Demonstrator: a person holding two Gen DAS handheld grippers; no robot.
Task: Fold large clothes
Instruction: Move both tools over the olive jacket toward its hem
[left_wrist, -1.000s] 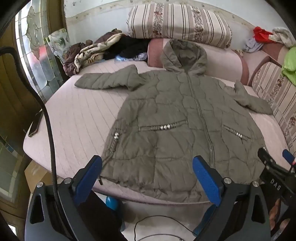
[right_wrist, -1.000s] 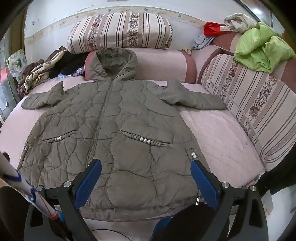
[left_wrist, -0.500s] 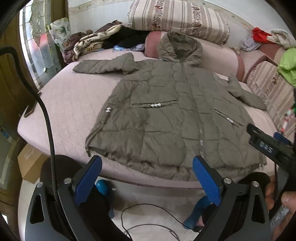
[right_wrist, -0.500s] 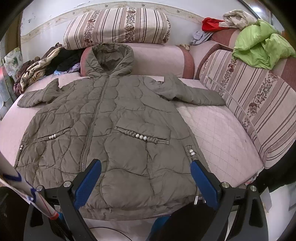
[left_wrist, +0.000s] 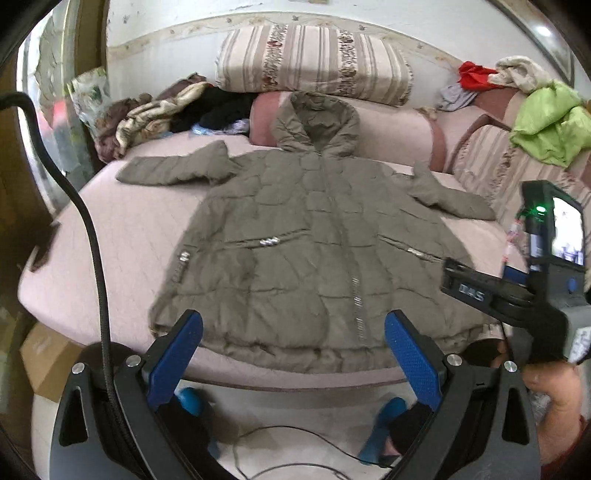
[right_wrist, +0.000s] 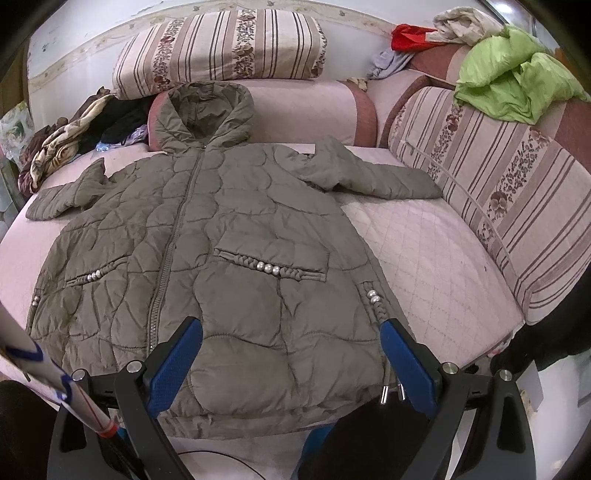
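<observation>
Pink quilted bed (right_wrist: 424, 258), piled with pillows and loose laundry along its far edge. Spread flat across it, front up and zipped: olive hooded coat (right_wrist: 207, 258), hood at 12 o'clock against a pink bolster (right_wrist: 306, 107), hem at 6 o'clock hanging slightly over the near edge, sleeves out at 10 and 2 o'clock. Nothing folded yet. Left gripper (left_wrist: 293, 354) hovering short of the hem, jaws spread wide, nothing between them. Right gripper (right_wrist: 291, 362) low over the hem's right half, jaws likewise spread and empty. Likely first step: sleeves in across the chest. Best to pinch each cuff (right_wrist: 424, 190) rather than the puffy middle, lift only enough to clear the padding, lay it straight, and press trapped air out before doubling the body.
</observation>
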